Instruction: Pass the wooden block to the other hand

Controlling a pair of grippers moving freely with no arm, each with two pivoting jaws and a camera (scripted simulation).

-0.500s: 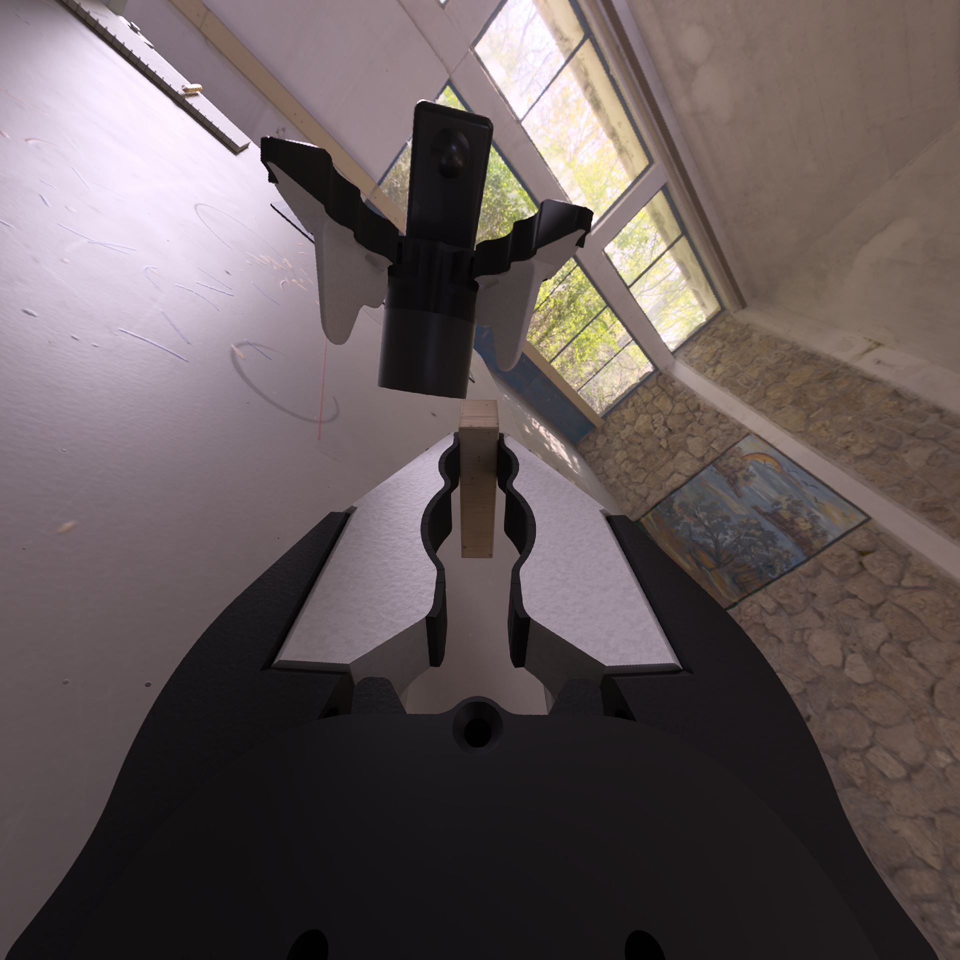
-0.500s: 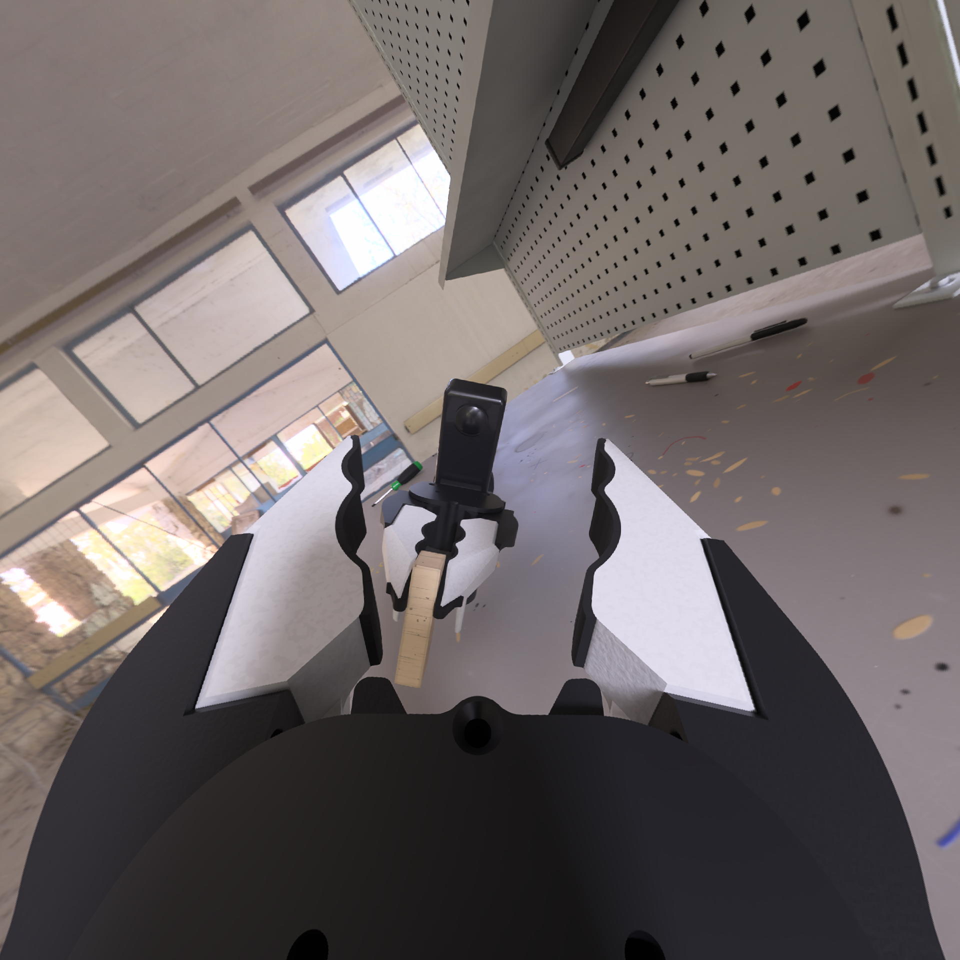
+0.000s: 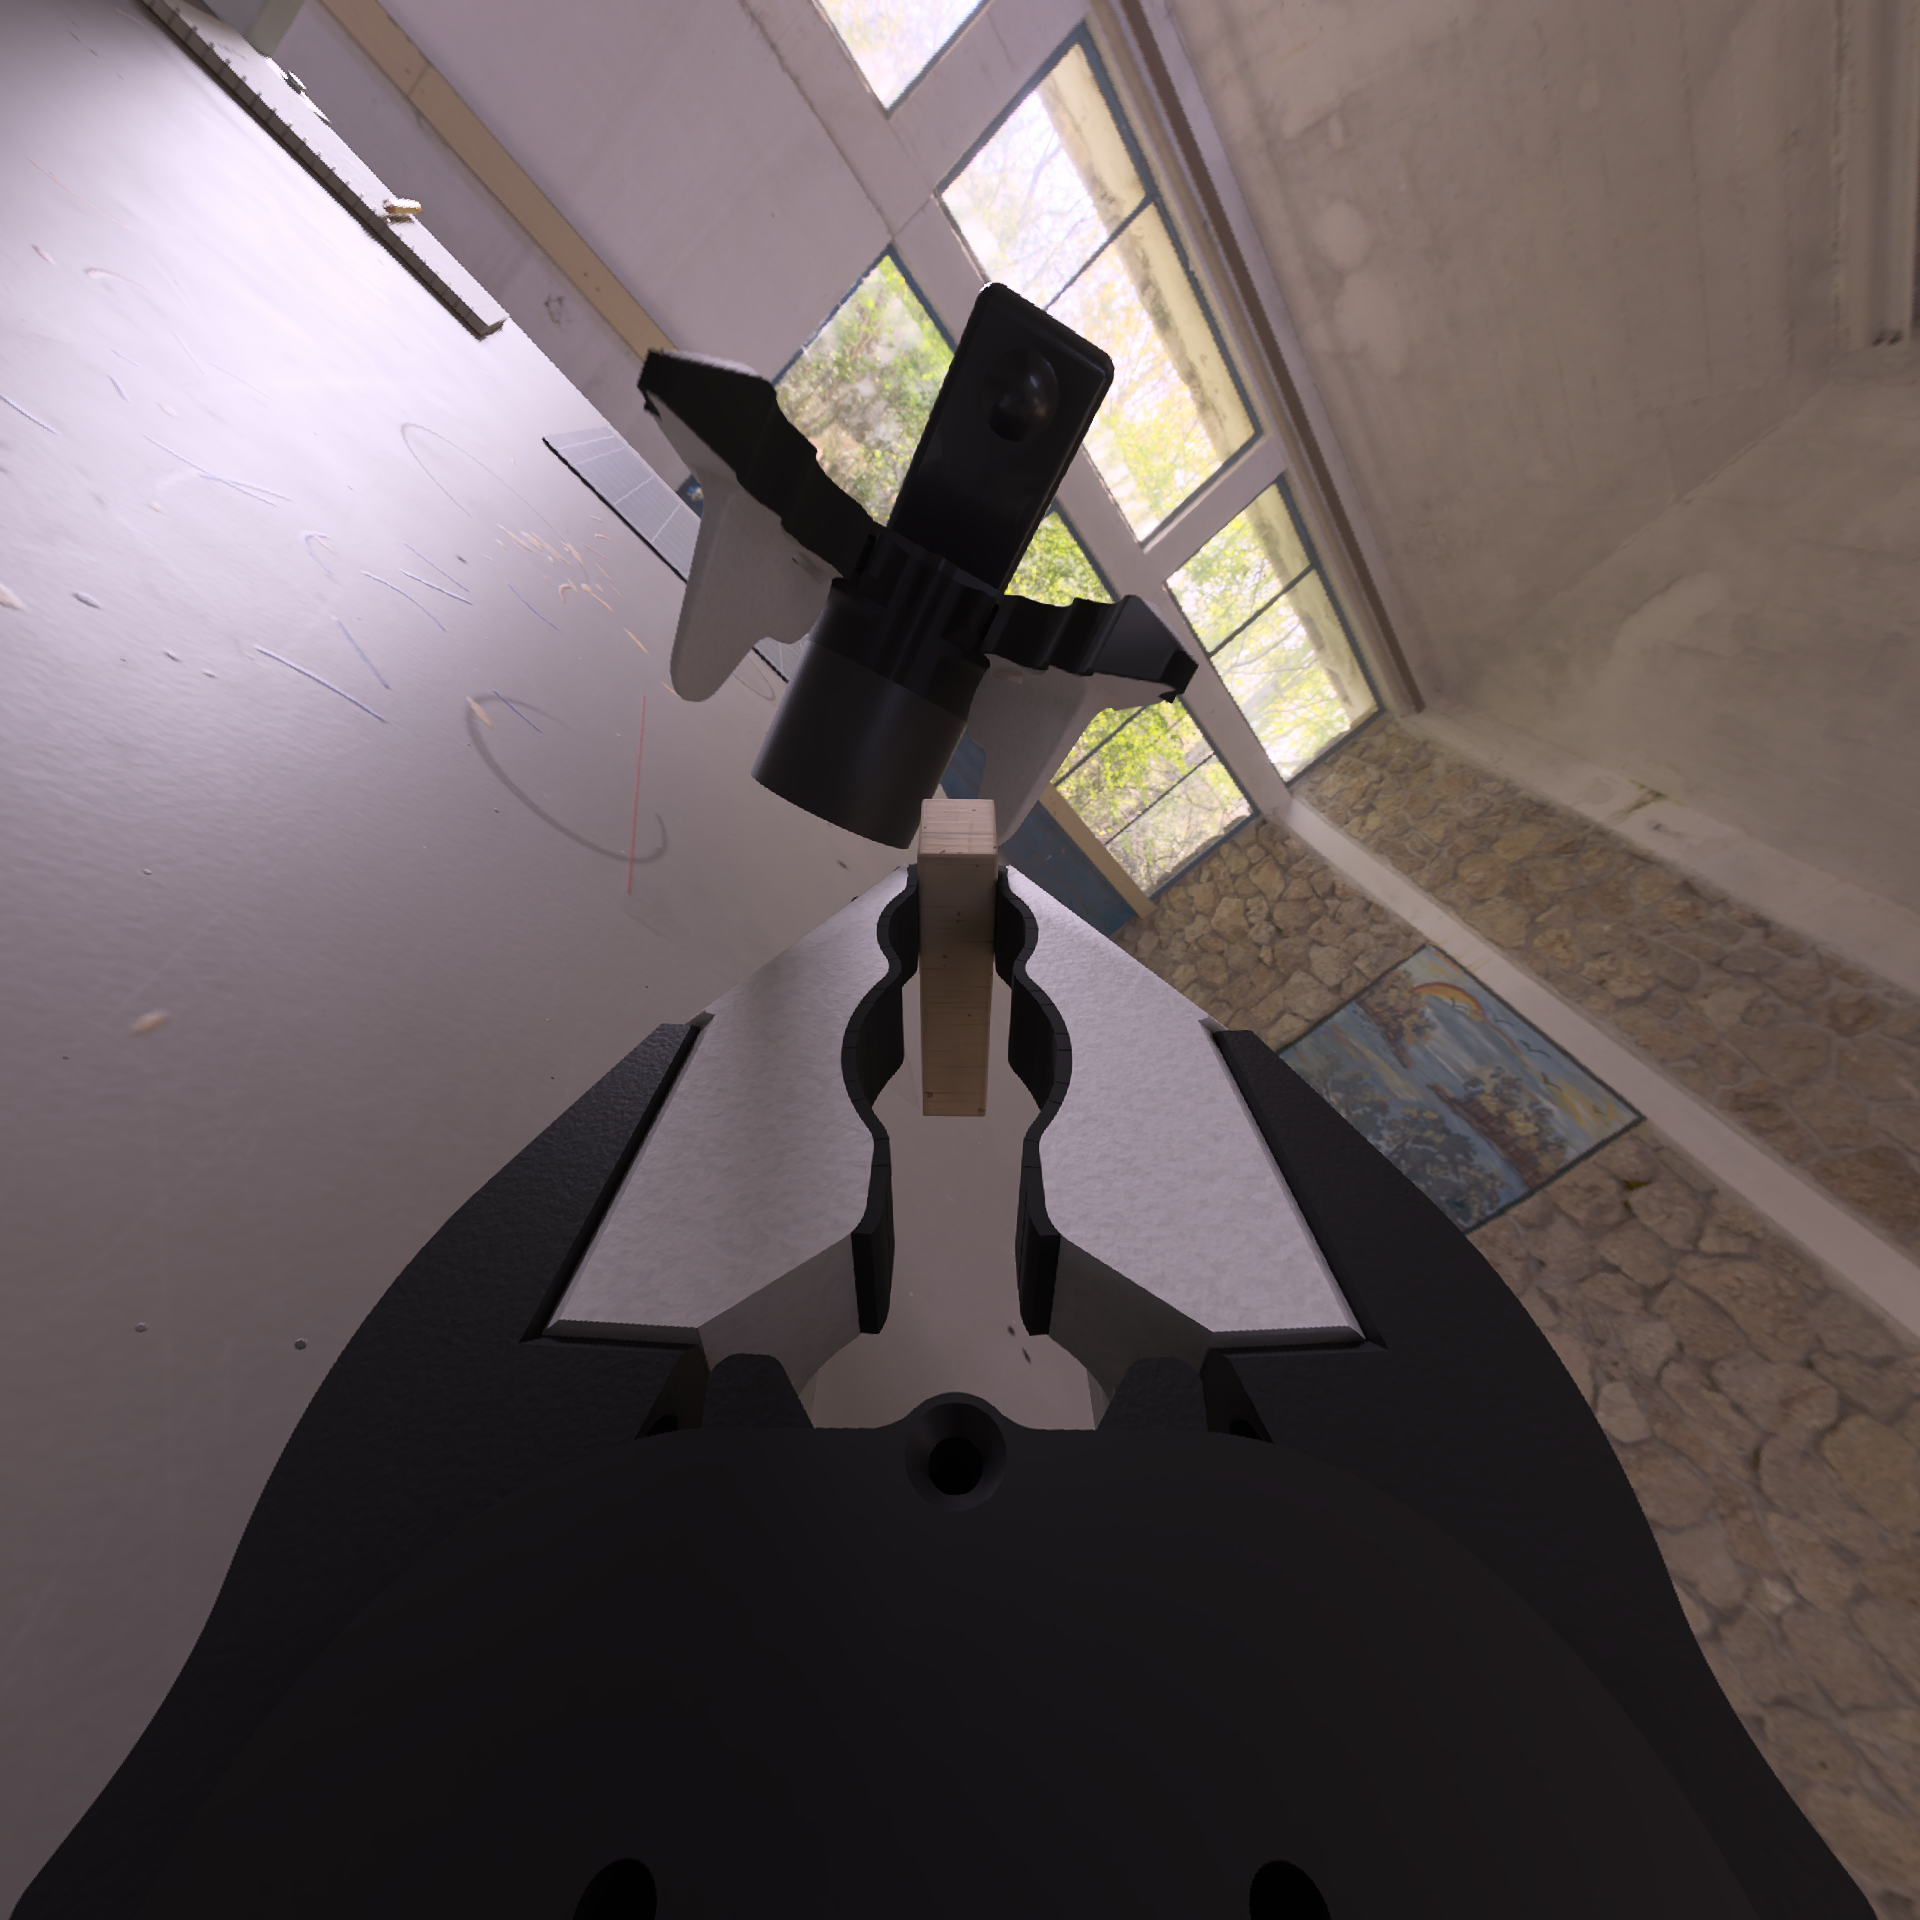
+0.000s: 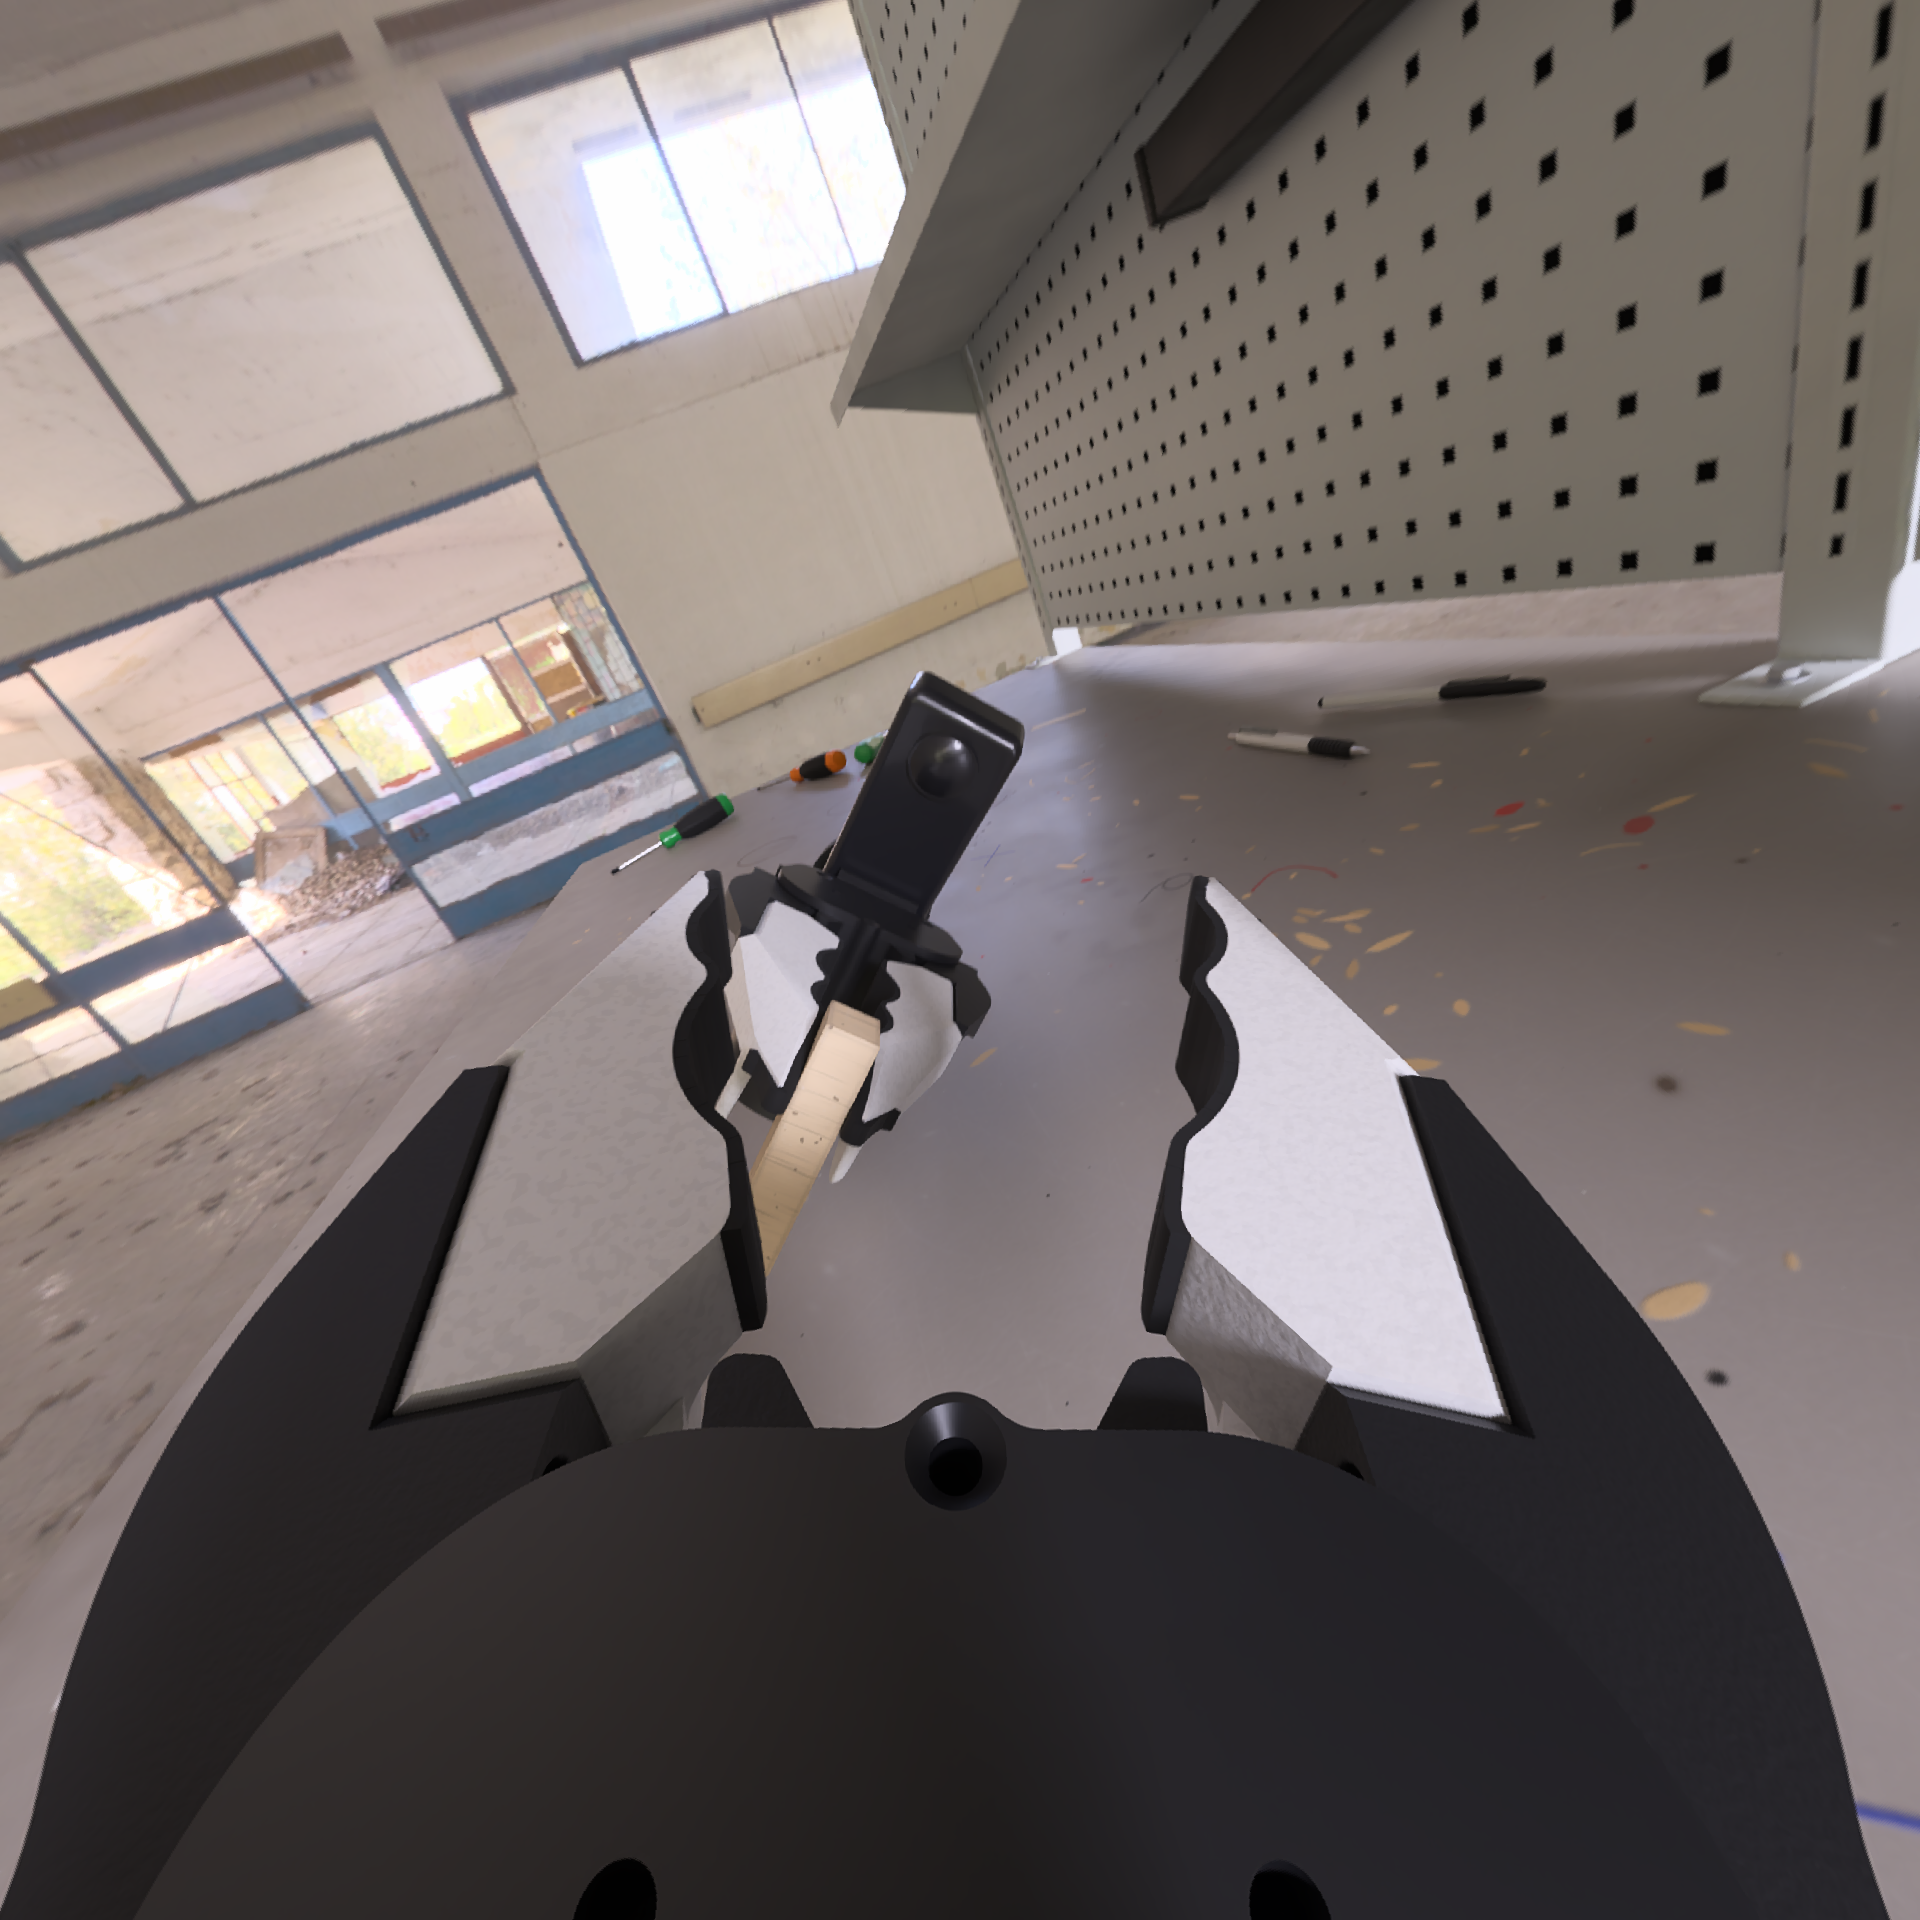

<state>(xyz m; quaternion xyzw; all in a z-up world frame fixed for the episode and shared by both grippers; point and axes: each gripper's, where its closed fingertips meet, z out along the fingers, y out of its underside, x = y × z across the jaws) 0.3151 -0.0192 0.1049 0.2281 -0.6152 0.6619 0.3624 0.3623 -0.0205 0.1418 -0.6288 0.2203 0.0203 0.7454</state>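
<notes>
Right wrist view, wooden block [image 4: 821,1091] end hidden behind spread right claw [image 4: 956,1049], left claw [image 3: 958,935] clenching it.

Wooden block's [image 4: 821,1091] lower end behind fingers [image 4: 582,1174]

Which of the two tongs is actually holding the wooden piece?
The left tongs: their fingers are closed on the wooden block. The right tongs are spread wide open, gripping nothing.
</notes>
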